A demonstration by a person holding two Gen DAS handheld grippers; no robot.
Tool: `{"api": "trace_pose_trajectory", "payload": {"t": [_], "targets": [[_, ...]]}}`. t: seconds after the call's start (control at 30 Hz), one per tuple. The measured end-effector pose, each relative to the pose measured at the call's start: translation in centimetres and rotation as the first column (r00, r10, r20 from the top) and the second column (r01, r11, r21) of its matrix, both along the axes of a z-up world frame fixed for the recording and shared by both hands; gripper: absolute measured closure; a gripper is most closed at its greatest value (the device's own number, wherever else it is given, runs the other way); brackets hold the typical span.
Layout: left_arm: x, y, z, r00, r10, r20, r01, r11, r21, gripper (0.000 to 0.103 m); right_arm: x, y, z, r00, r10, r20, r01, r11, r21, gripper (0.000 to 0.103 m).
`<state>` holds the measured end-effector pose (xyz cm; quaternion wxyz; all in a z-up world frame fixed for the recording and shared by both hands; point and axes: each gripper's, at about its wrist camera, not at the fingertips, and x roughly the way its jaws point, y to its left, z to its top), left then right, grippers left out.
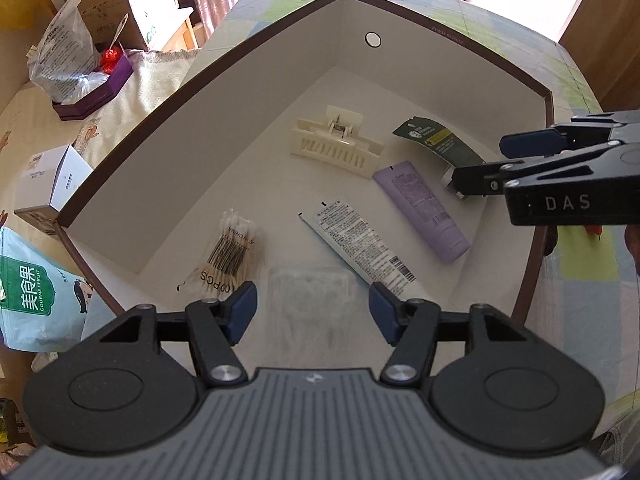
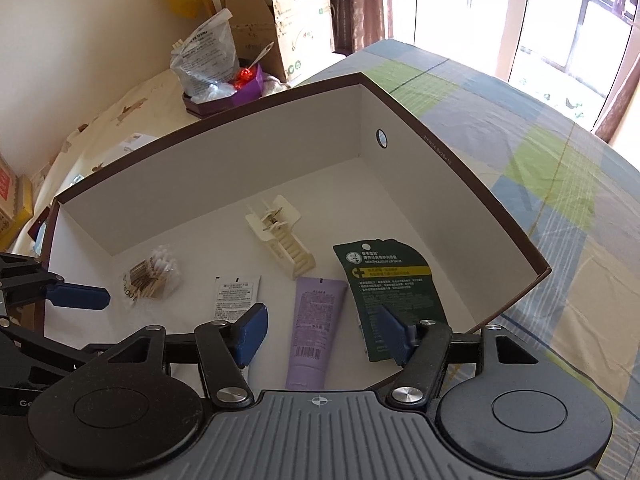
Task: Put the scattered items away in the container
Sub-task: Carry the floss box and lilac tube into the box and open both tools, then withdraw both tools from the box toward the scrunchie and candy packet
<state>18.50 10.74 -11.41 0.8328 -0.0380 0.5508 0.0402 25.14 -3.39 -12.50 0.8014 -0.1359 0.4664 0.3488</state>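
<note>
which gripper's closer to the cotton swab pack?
Left. The left gripper hangs open just beside the cotton swab pack; the right gripper is across the box, over the purple tube.

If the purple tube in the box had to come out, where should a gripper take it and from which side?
Probably across the middle of the purple tube, coming straight down from above. It lies flat on the box floor with bare floor along both long sides, so fingers can straddle its narrow width.

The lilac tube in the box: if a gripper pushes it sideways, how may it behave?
The lilac tube lies flat on the box floor, so it probably slides rather than rolls. It looks like soft plastic, so it may dent when squeezed. Its smooth skin may slip.
</note>
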Motion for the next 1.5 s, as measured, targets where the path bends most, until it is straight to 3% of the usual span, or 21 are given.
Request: {"api": "trace_pose_trajectory", "payload": {"t": [0.03, 0.27, 0.3, 0.33, 0.4, 0.97, 1.5], "targets": [[-0.1, -0.1, 0.2, 1.0, 0.0, 0.001, 0.0, 1.0, 0.003, 0.028, 0.0, 0.0, 0.1, 1.0, -0.001, 0.002, 0.001, 1.0, -0.001, 0.036], [-0.5, -0.4, 0.9, 1.0, -0.012, 0.009, 0.012, 1.0, 0.01, 0.025, -0.4, -0.2, 0.3, 1.0, 0.006, 0.018, -0.006, 1.0, -0.016, 0.035], [-0.5, -0.4, 1.0, 1.0, -0.011, 0.01, 0.011, 1.0, 0.011, 0.025, -0.5, -0.3, 0.4, 1.0, 0.008, 0.02, -0.008, 1.0, -0.019, 0.031], [-0.6, -0.4, 1.0, 1.0, -0.01, 0.012, 0.01, 1.0, 0.009, 0.025, -0.6, -0.4, 0.5, 1.0, 0.011, 0.029, -0.01, 1.0, -0.018, 0.02], [-0.7, -0.3, 1.2, 1.0, -0.008, 0.015, 0.008, 1.0, 0.011, 0.024, -1.0, -0.6, 0.8, 0.998, 0.017, 0.06, -0.016, 1.0, -0.011, 0.014], [-2.2, -0.2, 3.0, 0.999, 0.007, 0.053, -0.009, 0.999, 0.049, 0.02, -3.8, -3.0, 3.3, 0.991, 0.022, 0.13, -0.021, 1.0, -0.01, 0.014], [-5.7, -1.2, 5.3, 0.996, 0.006, 0.085, -0.012, 0.998, 0.069, 0.017, -7.3, -5.0, 5.6, 0.992, -0.016, 0.125, 0.013, 0.999, 0.031, 0.013]]}}
